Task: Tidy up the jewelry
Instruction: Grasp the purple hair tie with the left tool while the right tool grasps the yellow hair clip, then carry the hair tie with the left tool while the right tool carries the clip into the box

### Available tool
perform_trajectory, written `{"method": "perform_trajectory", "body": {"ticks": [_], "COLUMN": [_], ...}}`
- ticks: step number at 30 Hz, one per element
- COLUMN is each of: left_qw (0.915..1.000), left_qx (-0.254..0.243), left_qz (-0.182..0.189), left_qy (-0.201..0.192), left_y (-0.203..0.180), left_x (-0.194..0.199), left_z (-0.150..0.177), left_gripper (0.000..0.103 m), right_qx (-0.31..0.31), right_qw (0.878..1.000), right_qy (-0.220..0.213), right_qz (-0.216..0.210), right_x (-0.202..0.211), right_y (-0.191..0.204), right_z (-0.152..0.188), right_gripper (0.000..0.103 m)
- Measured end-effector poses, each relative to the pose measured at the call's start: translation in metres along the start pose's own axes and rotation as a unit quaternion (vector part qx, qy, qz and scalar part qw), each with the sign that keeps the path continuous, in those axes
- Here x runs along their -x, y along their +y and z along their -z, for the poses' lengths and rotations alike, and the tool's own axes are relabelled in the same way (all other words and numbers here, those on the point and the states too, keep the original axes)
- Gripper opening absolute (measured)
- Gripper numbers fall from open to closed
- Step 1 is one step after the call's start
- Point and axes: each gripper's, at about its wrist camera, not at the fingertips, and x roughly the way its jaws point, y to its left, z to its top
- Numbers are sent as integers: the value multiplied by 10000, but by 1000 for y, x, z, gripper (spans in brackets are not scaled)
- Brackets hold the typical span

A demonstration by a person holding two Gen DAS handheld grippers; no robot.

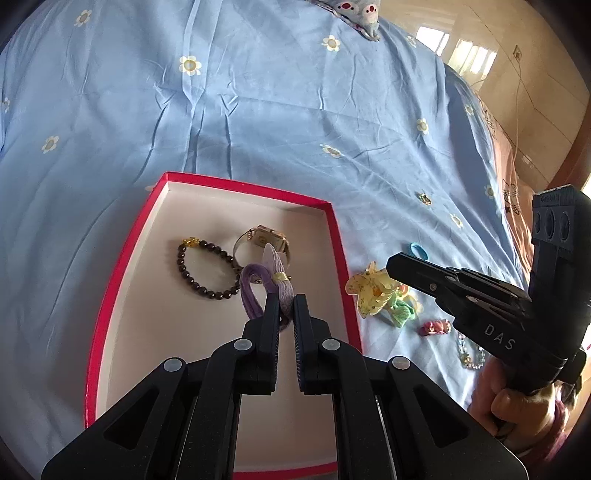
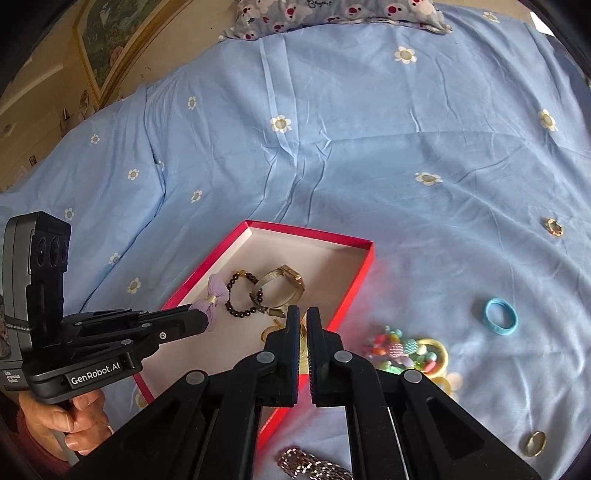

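Observation:
My left gripper (image 1: 286, 299) is shut on a purple hair tie with a bow (image 1: 275, 269) and holds it over the red box (image 1: 255, 184), near the box's right wall. From the right wrist view the left gripper (image 2: 201, 317) shows side-on with the bow (image 2: 214, 295) at its tip. A dark bead bracelet (image 1: 207, 269) and a gold watch (image 1: 264, 236) lie on the box's white floor. My right gripper (image 2: 303, 317) is shut on a yellow hair claw (image 1: 365, 295), just outside the box's right wall; part of the claw (image 2: 271, 330) pokes out beside the fingers.
On the blue flowered bedsheet (image 2: 369, 129) right of the box lie a blue hair tie (image 2: 500, 317), a pile of coloured beads and clips (image 2: 406, 350), a gold ring (image 2: 535, 443), a small brooch (image 2: 554, 227) and a silver chain (image 2: 306, 465). A pillow (image 2: 332, 14) lies at the far edge.

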Motion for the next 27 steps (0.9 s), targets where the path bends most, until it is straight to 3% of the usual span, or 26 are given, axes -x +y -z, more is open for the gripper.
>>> {"method": "perform_trajectory", "body": {"ticks": [13, 27], "left_qw": [9990, 9978], "left_qx": [300, 272], "left_qz": [-281, -288], "left_qy": [197, 534], "left_y": [42, 44], "left_x": [-23, -49], "left_z": [9, 18], "left_gripper": [6, 7], "right_qx": [296, 329], "right_qw": [9993, 9987], "right_qy": [246, 391], "right_qz": [-24, -38], "right_x": [-58, -68], "right_y": [26, 24], "right_z": [-1, 10], "right_gripper": [3, 4]}}
